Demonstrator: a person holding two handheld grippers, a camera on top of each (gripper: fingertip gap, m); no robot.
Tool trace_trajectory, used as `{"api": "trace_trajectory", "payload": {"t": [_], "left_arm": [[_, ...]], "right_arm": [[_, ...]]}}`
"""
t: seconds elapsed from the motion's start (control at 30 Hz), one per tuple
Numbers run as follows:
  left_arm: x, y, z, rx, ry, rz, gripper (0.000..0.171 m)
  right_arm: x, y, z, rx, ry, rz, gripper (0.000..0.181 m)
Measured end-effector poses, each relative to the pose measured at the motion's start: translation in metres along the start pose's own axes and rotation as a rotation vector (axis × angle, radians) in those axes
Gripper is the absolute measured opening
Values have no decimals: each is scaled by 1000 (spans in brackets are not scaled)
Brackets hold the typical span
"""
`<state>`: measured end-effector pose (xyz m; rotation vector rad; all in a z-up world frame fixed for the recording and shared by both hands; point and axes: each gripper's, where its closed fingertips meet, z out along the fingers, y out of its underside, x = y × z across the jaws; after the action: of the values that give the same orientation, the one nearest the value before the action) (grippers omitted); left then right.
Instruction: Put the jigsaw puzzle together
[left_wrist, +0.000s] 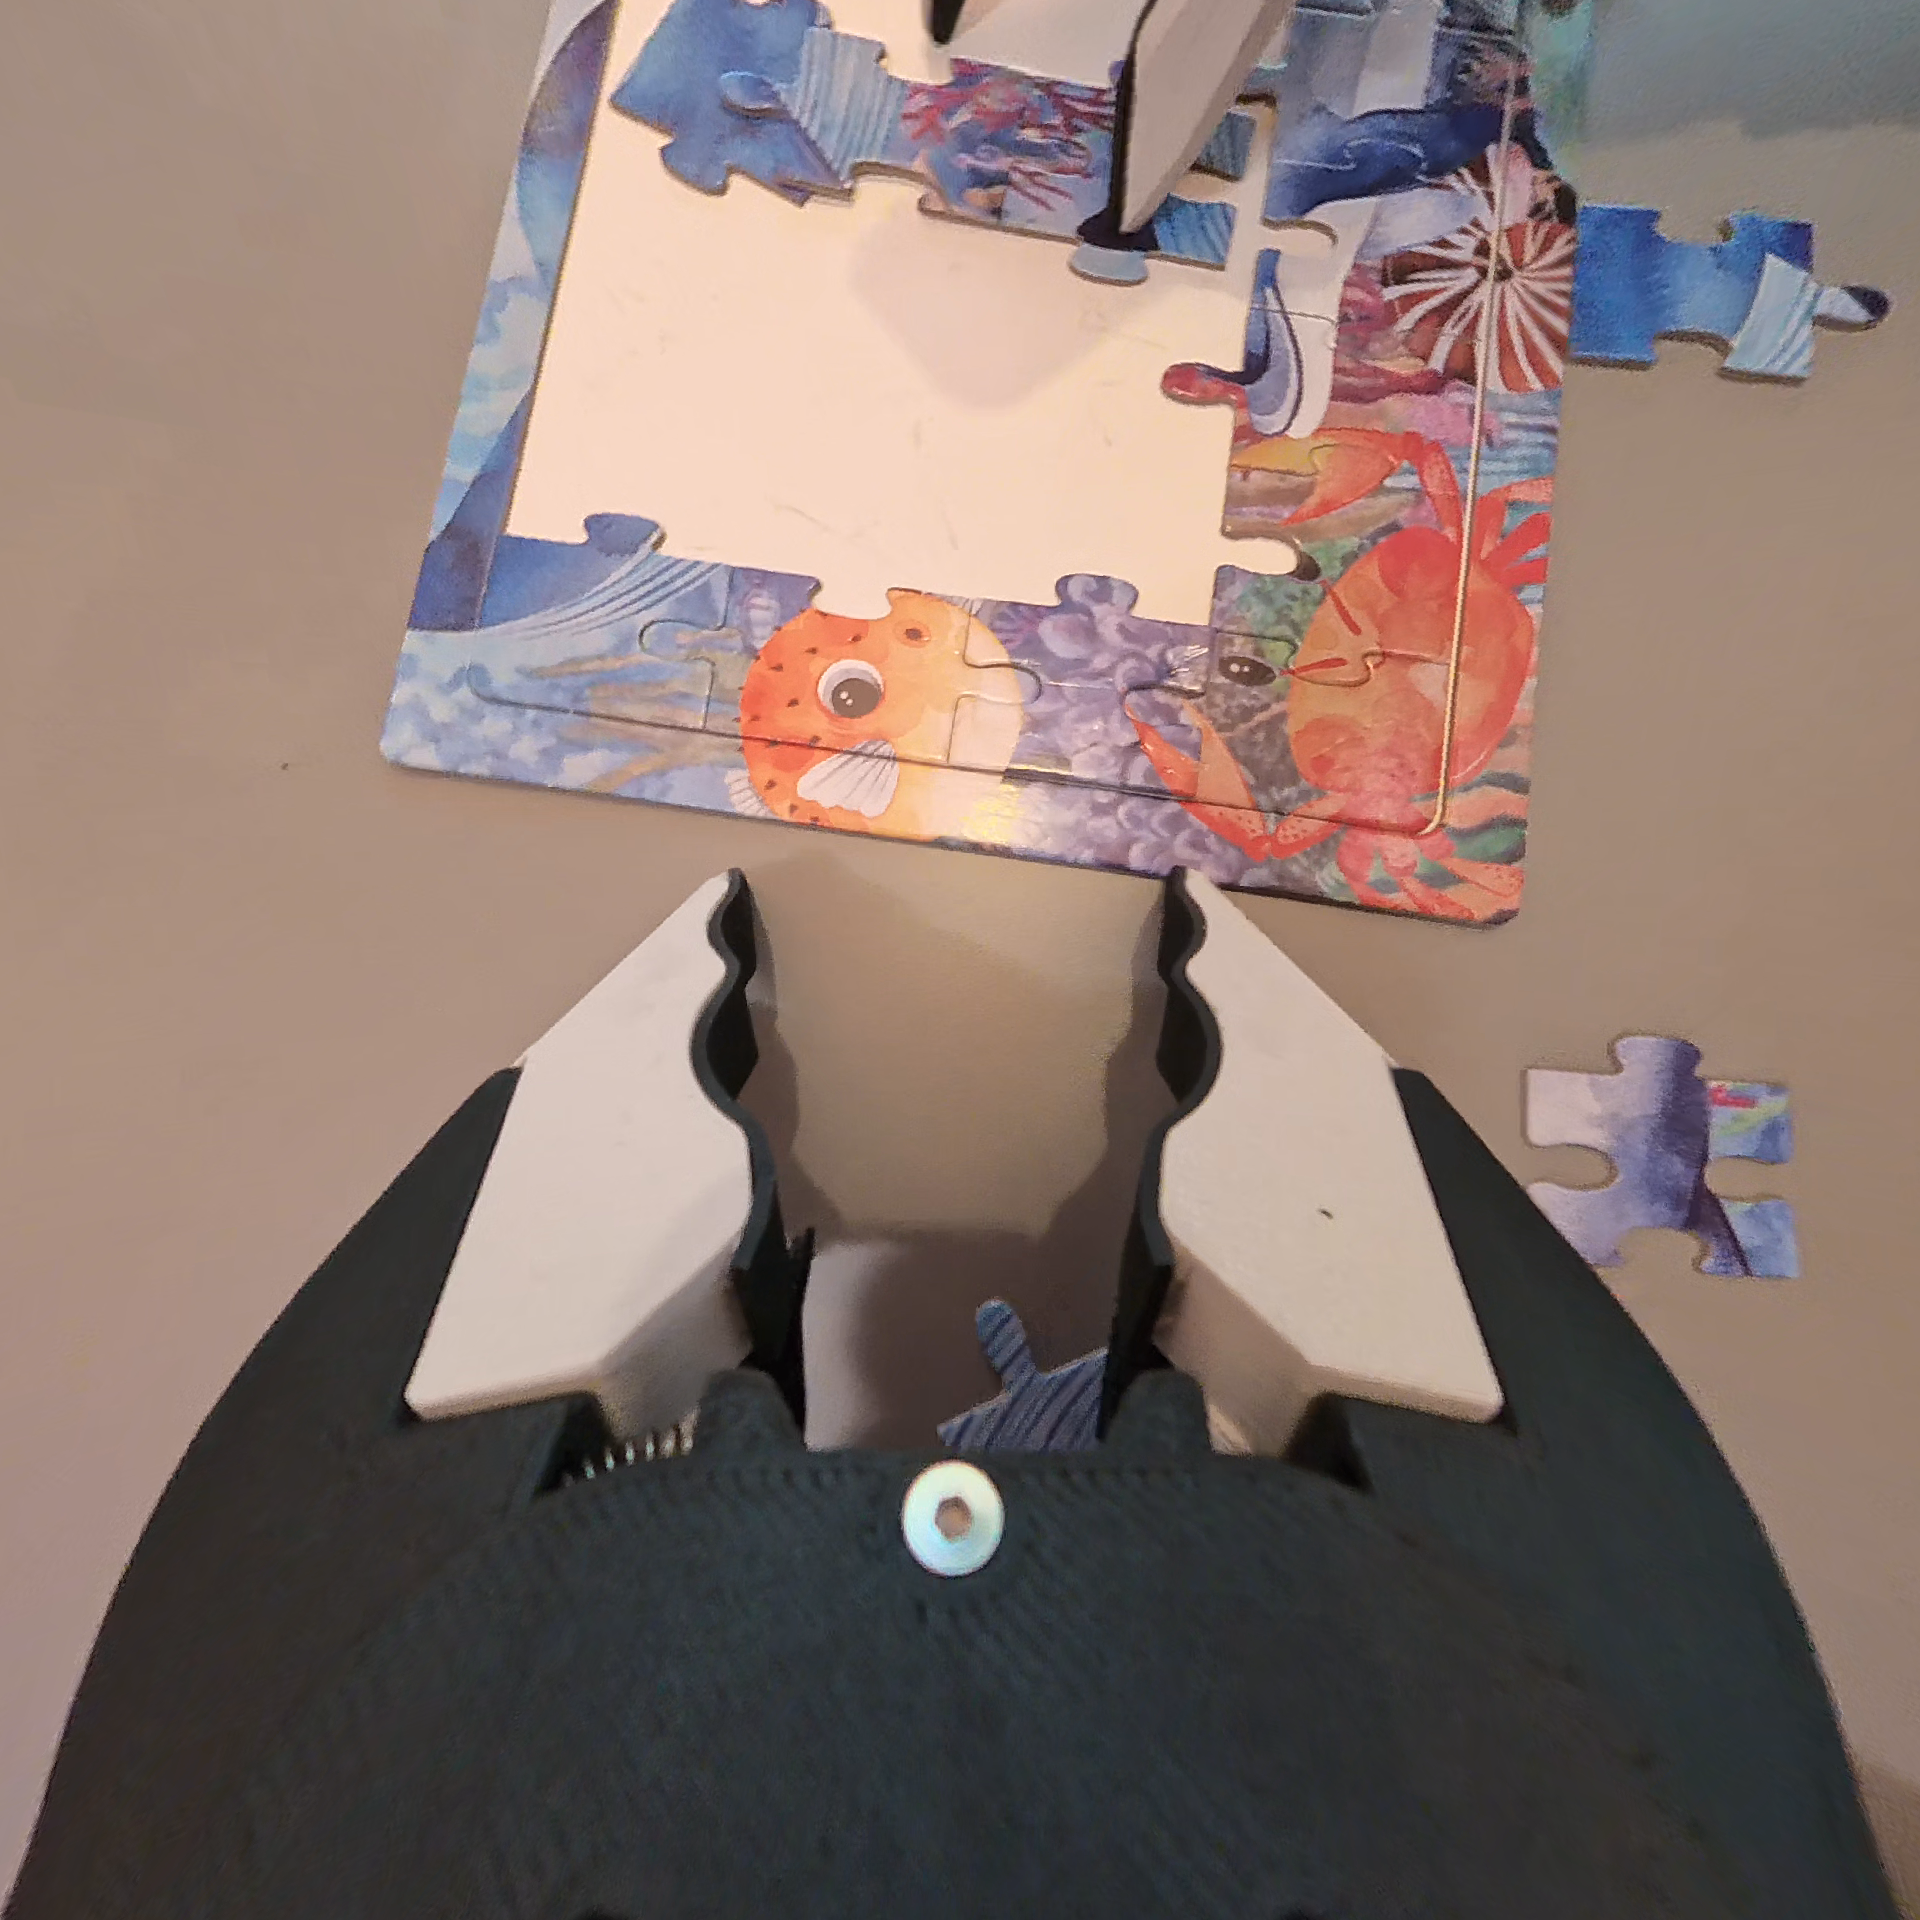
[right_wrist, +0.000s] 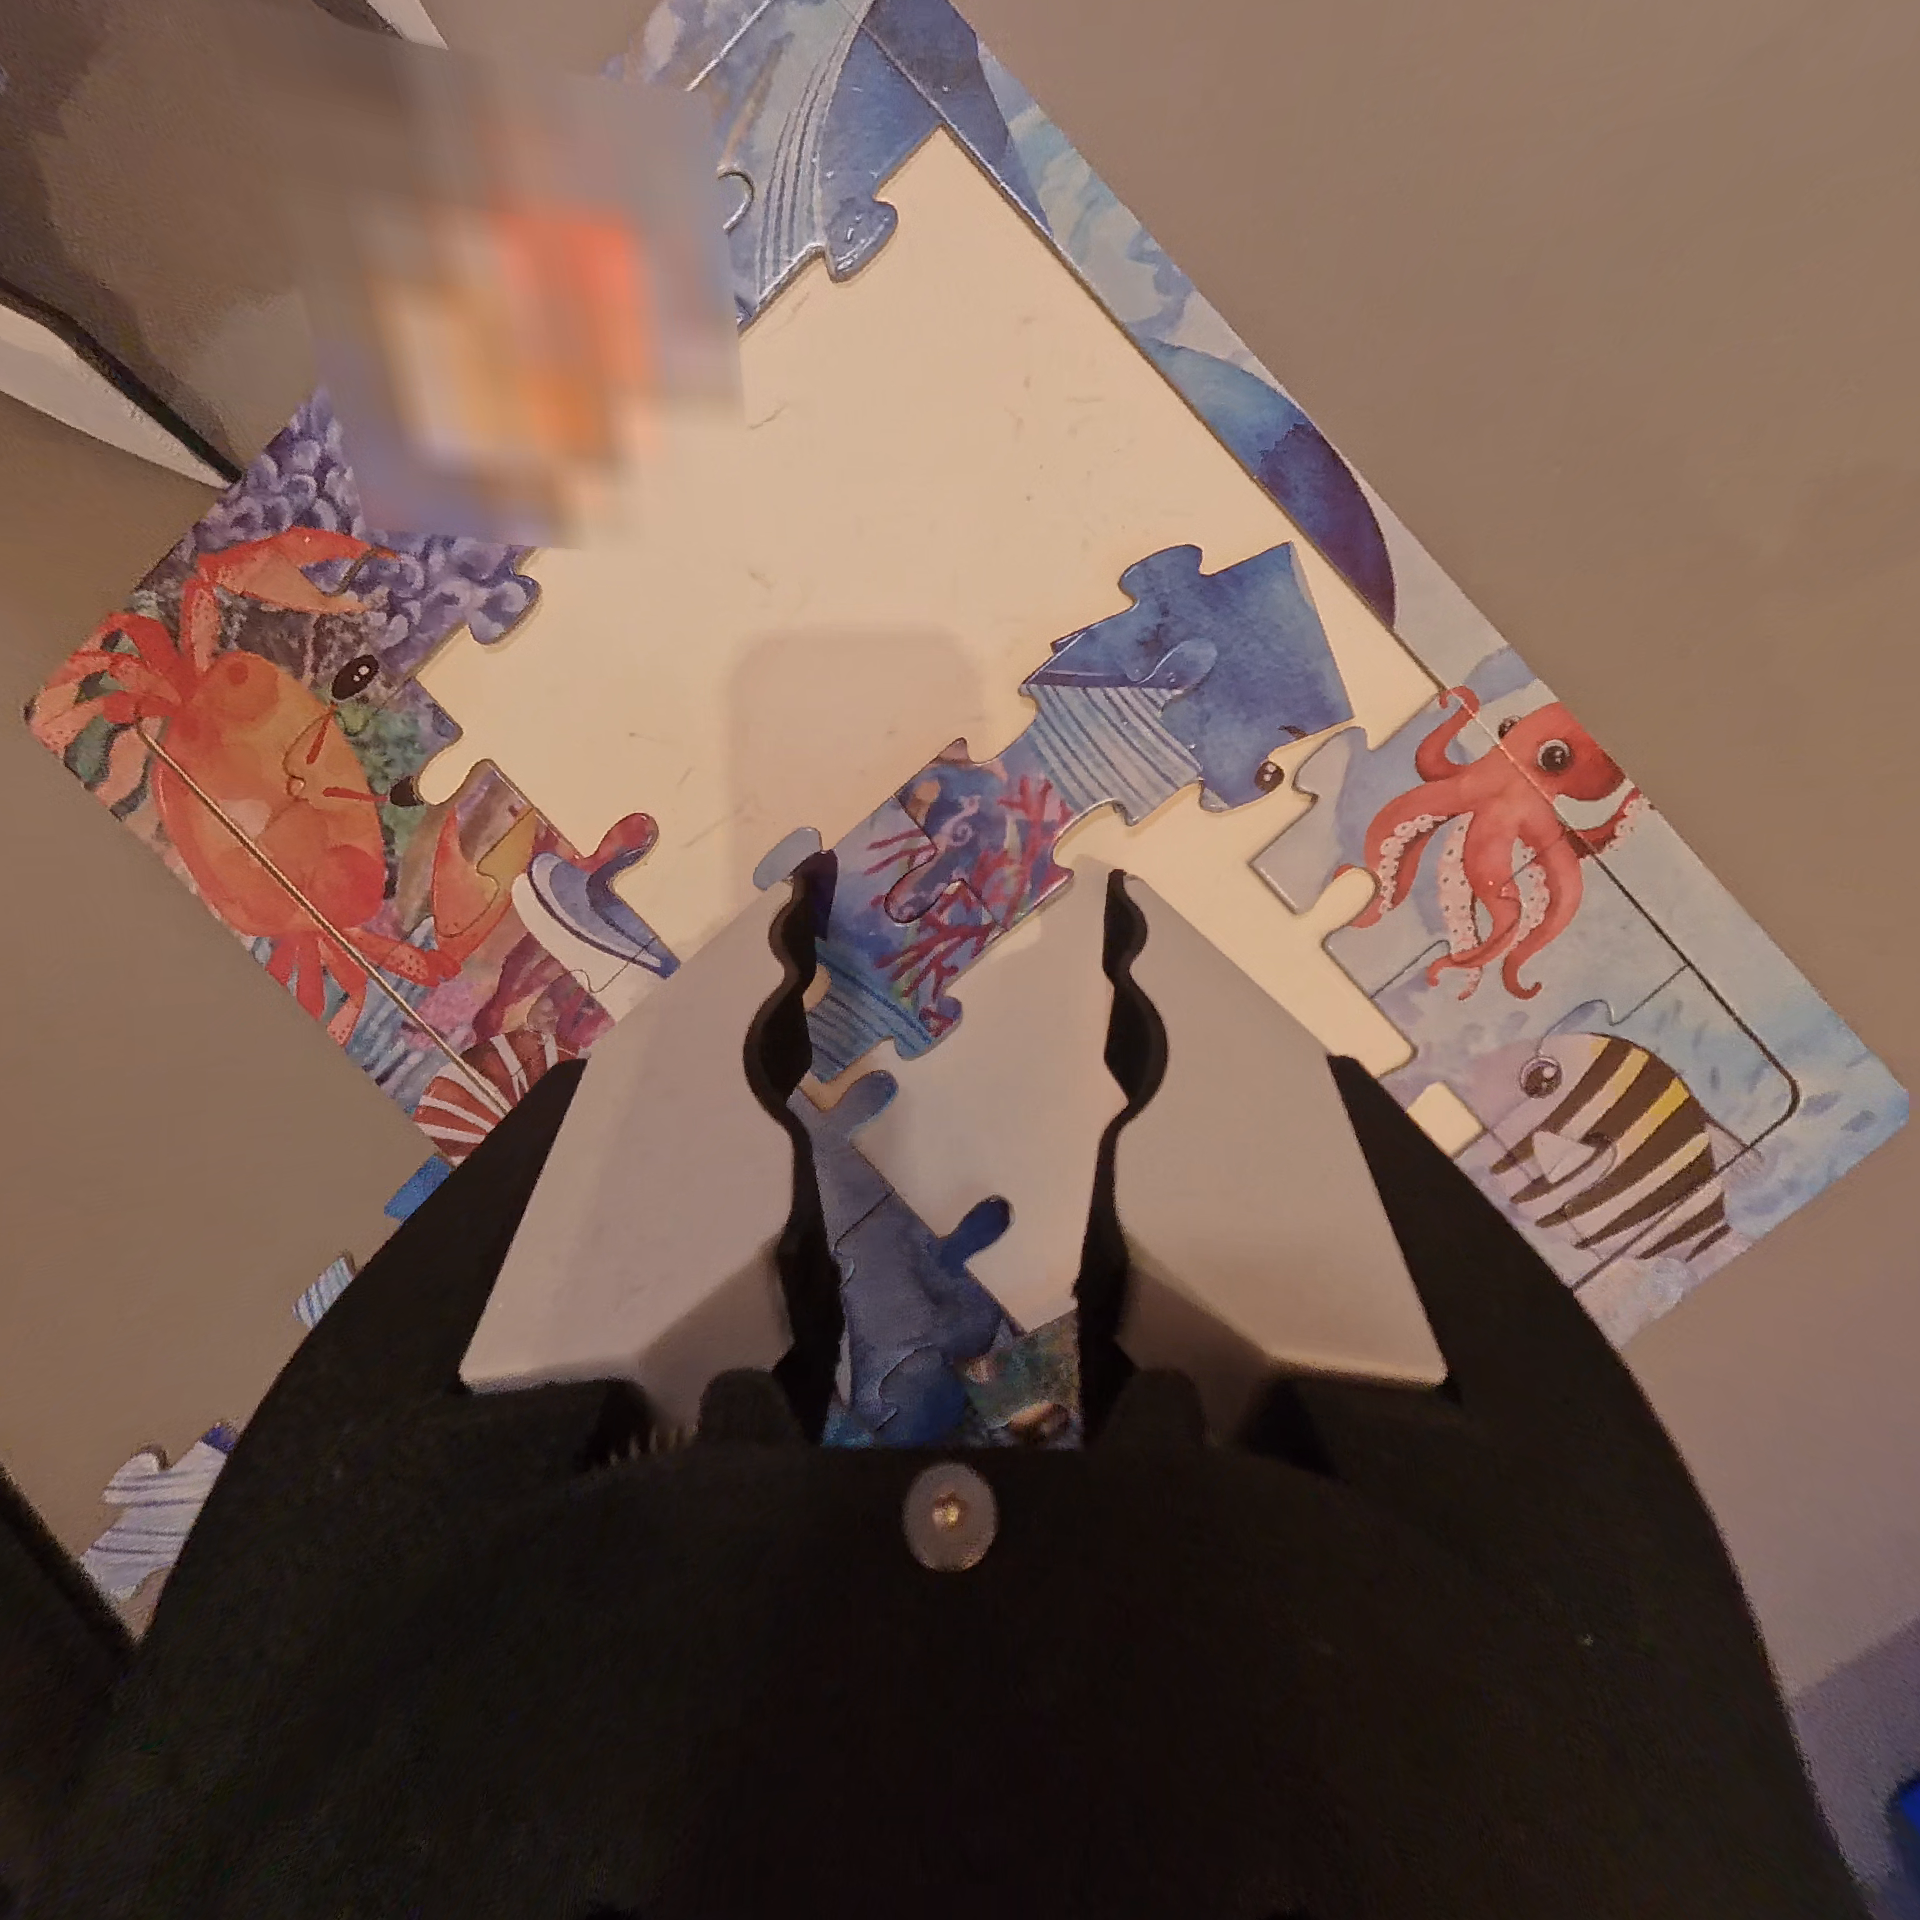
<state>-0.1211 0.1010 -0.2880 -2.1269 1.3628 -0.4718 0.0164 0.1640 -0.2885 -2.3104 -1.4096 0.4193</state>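
The puzzle tray (left_wrist: 831, 416) with a sea picture lies on a tan table; its bare cream middle (right_wrist: 883, 520) is framed by placed pieces along the edges. A loose chain of blue whale and coral pieces (right_wrist: 1174, 675) lies slantwise in the middle. My right gripper (right_wrist: 961, 883) is open, its fingertips low over the coral end of that chain; it also shows in the left wrist view (left_wrist: 1174, 104). My left gripper (left_wrist: 956, 883) is open and empty, just short of the tray's near edge. A blue striped piece (left_wrist: 1029, 1392) lies on the table under it.
Loose pieces lie on the table right of the tray: a purple-blue one (left_wrist: 1662, 1153) and a blue one (left_wrist: 1704, 296). More pale striped pieces (right_wrist: 156, 1496) lie at the lower left of the right wrist view. The tray's corner holds a crab picture (left_wrist: 1392, 675).
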Motion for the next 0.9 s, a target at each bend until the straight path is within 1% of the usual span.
{"api": "trace_trajectory", "payload": {"t": [0.03,0.13,0.23,0.33,0.4,0.43,0.5,0.53,0.6,0.73,0.77,0.8,0.9], "left_arm": [[4,0,1,-7,10,13,83],[13,-1,2,-26,29,40,85],[11,1,0,-26,27,36,83],[5,2,0,-19,14,25,82],[3,1,0,-12,10,21,81],[1,1,0,-11,3,19,81],[-4,0,0,-5,-16,17,81],[-5,0,0,-2,-19,15,81],[-7,0,0,1,-21,12,81],[-9,0,0,4,-32,20,81],[-10,0,0,5,-37,22,81],[-10,0,0,6,-39,23,81],[-12,0,0,9,-43,22,81]], "right_arm": [[-2,2,-1,-4,-9,-8,56],[-9,10,-6,-33,-47,-23,56],[2,3,-10,4,-10,-1,61],[11,-5,-6,40,-8,89,62],[14,-3,0,20,6,126,61],[15,-6,0,32,27,123,59],[17,-5,2,11,62,108,54],[15,-7,2,14,56,98,47],[12,-9,3,20,51,94,41],[14,-8,1,25,69,88,33],[15,-9,0,29,77,84,27],[15,-8,0,28,72,83,6],[14,-7,-1,38,63,95,11]]}}
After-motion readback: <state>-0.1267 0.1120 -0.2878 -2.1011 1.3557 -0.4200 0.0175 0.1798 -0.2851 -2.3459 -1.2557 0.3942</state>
